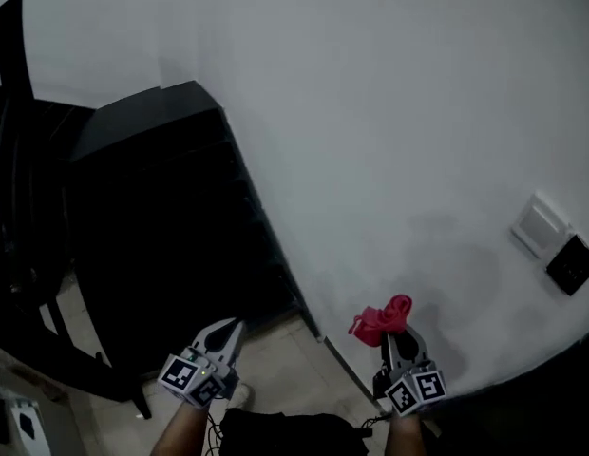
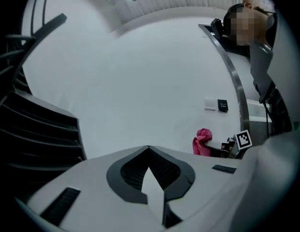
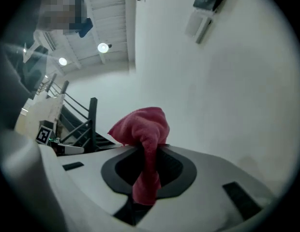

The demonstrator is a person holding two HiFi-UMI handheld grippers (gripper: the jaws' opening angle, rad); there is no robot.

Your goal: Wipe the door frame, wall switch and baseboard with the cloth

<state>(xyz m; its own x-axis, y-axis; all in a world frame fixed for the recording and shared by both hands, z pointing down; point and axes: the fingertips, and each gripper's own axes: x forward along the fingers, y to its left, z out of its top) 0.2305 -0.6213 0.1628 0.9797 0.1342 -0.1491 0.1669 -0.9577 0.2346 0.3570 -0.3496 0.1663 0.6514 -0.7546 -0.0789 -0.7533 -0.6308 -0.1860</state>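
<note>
Right gripper (image 1: 401, 338), at 5 o'clock, is clamped on the red cloth (image 1: 380, 319), bunched beyond the tips presumably as a wiping pad. Left gripper (image 1: 230, 331) is closed on nothing. Wall switch (image 1: 540, 224) is noted at 3 o'clock.

Your right gripper (image 3: 146, 151), smooth matt grey plastic with ribbed dark pads (image 3: 175, 169), pinches a soft, nappy red cloth (image 3: 142, 124). The wall (image 1: 389, 112) ahead is smooth, matt paint; at three o'clock, the switch (image 1: 540, 224) looks like smooth white plastic.
</note>
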